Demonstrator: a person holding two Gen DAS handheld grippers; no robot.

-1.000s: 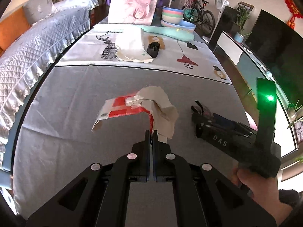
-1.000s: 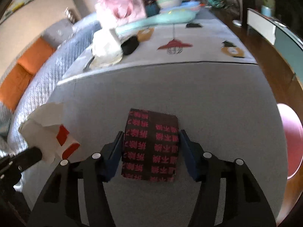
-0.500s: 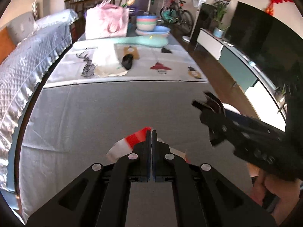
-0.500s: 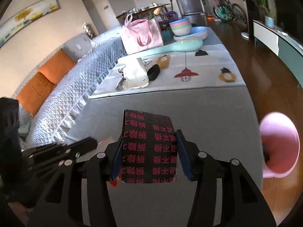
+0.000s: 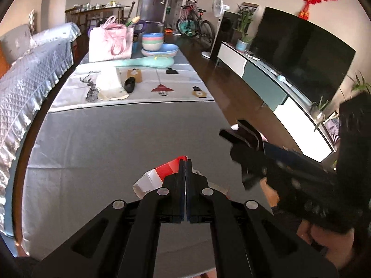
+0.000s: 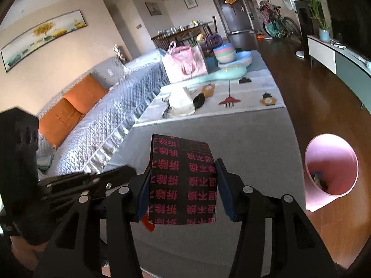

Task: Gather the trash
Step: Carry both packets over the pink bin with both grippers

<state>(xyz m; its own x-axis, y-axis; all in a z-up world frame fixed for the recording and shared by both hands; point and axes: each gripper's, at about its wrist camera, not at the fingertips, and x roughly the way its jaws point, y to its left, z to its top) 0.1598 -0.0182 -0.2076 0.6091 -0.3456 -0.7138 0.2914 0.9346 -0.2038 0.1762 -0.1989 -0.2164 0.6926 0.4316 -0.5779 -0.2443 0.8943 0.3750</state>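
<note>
Low in frame, the left claw [image 5: 185,162] pinches a red-and-white wrapper [image 5: 160,176], jaws nearly closed. Centre frame, the right claw [image 6: 183,176] clamps a black box [image 6: 183,183], jaws box-wide. Right of it sits a pink bin [image 6: 330,169].

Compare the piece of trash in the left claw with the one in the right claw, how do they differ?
The red and white wrapper is thin and crumpled; the black box with red characters is rigid and blocky. The left claw is pinched nearly closed on the wrapper, while the right claw spans the box's sides. Both are held above the grey tablecloth.
</note>
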